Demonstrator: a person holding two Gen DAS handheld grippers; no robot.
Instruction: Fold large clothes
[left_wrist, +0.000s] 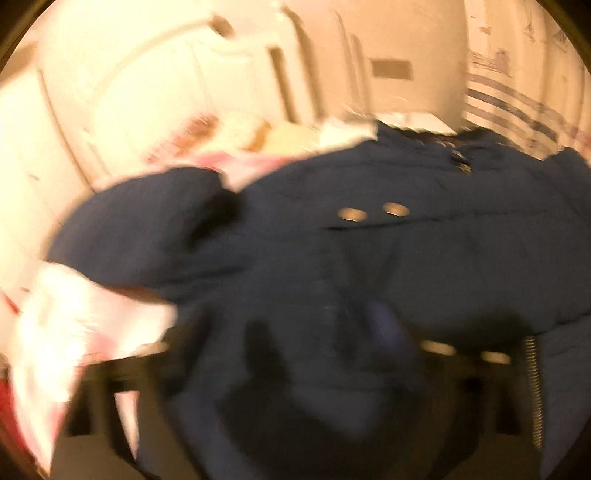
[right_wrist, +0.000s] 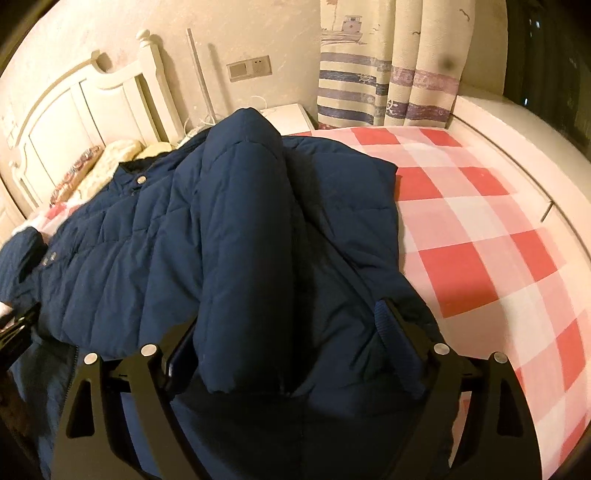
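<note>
A navy quilted jacket (right_wrist: 236, 229) lies spread across a bed covered by a red, pink and white checked sheet (right_wrist: 480, 236). Every place below is given from that jacket. One sleeve (right_wrist: 243, 236) is folded over its body and runs lengthwise down the middle, with its cuff end nearest the right wrist camera. Beyond the jacket's collar stand a white headboard (right_wrist: 85, 107) and some pale pillows (right_wrist: 122, 155); past its far edge are a white bedside cabinet (right_wrist: 288, 112) and a striped curtain (right_wrist: 388, 81) printed with a boat. The bare checked sheet stretches away on the jacket's right in the right wrist view.

The right gripper (right_wrist: 284, 332) hangs low over the near end of the jacket, its black jaws spread wide to either side of the folded sleeve. The sleeve sits between them, and a ribbed navy edge lies against the inside of the right-hand finger (right_wrist: 399, 325), yet the pads do not visibly clamp anything (the grip looks released).

The left wrist view is heavily blurred. It shows the jacket (left_wrist: 369, 258) with its metal snaps (left_wrist: 373, 212) and a zip (left_wrist: 533, 387), and pale bedding to its left. The left gripper (left_wrist: 295, 354) shows only as dark smeared shapes set far apart over the fabric, so it reads as released; whether cloth touches its pads cannot be told.
</note>
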